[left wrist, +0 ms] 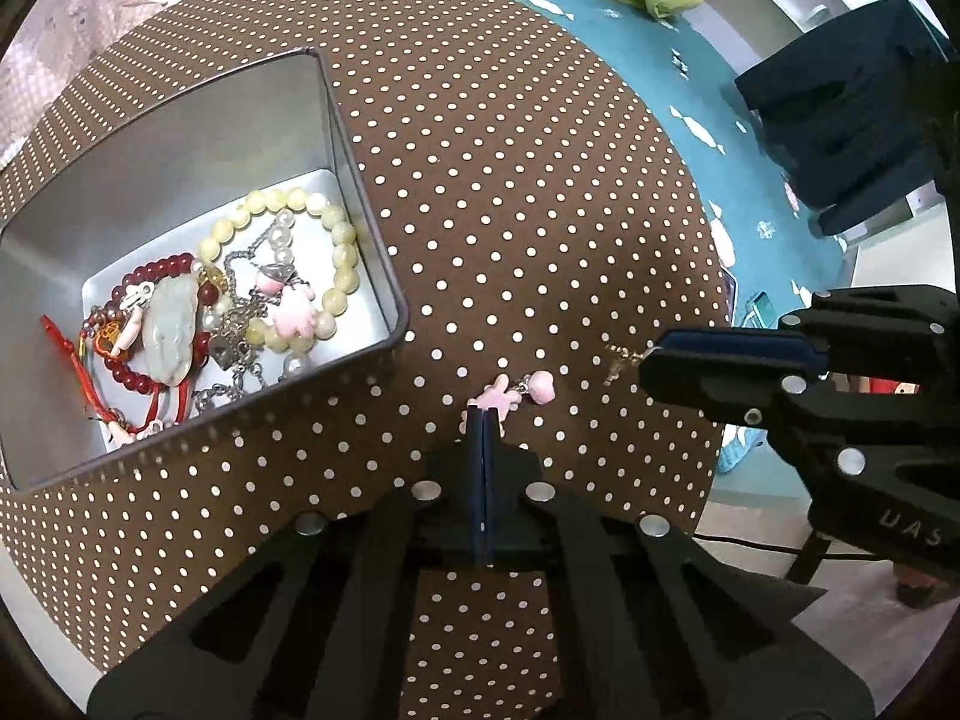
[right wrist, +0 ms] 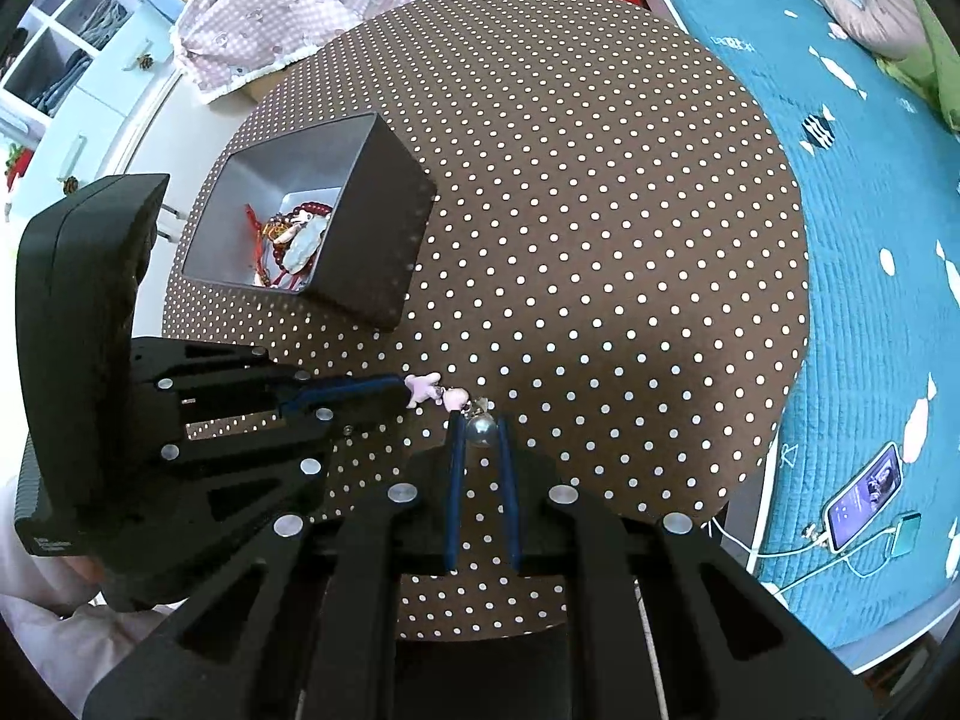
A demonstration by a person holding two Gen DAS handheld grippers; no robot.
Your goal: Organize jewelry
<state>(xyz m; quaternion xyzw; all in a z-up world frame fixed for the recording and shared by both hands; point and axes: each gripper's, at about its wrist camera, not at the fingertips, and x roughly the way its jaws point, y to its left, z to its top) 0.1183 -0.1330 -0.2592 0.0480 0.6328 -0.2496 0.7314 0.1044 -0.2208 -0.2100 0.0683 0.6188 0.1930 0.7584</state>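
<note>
A: Left gripper [left wrist: 483,420]?
B: Jaws pressed together on the pink charm [left wrist: 497,399] at its tips.

A: Right gripper [right wrist: 480,429]?
B: Narrow, clamped on the pearl bead [right wrist: 482,430] of the same charm string.

A: Surroundings?
B: Open tin [left wrist: 354,180] with bracelets up-left of the left gripper, on the dotted table [left wrist: 540,180].

I'm looking steeply down along each gripper's fingers, close over the dotted table [left wrist: 540,192]; both views are sharing the tin [right wrist: 366,252] (left of either jaws) and the pink charm [left wrist: 501,399].
</note>
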